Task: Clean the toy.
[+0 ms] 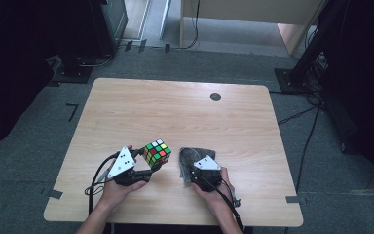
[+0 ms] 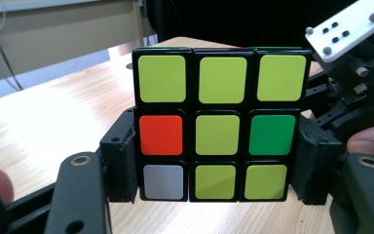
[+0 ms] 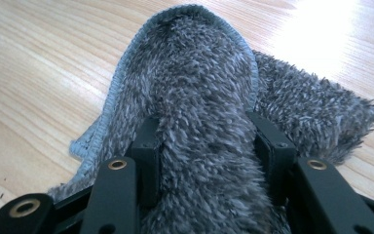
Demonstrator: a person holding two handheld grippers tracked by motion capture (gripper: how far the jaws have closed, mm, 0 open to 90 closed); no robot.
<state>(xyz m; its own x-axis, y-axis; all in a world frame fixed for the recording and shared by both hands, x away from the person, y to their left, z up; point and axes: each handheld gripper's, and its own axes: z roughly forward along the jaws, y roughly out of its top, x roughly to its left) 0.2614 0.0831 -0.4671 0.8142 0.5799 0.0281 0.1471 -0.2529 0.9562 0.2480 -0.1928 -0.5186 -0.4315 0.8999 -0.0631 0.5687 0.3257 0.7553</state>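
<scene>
Left gripper (image 1: 146,163): jaws clamped on puzzle cube (image 2: 219,124), lower centre of high view.
Right gripper (image 3: 209,146): jaws pinching grey cloth (image 3: 199,97) on table (image 1: 185,107).

Both forearms come in from the near edge, each hand wrapped around its tongs. The left tongs (image 1: 143,163) angle toward the right, jaws clamped at mid-width. The right tongs (image 1: 195,165) point forward and low, jaws squeezed inward

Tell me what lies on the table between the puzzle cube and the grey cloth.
Nothing: in the high view, only a narrow strip of bare wooden table separates the puzzle cube from the grey cloth.
</scene>
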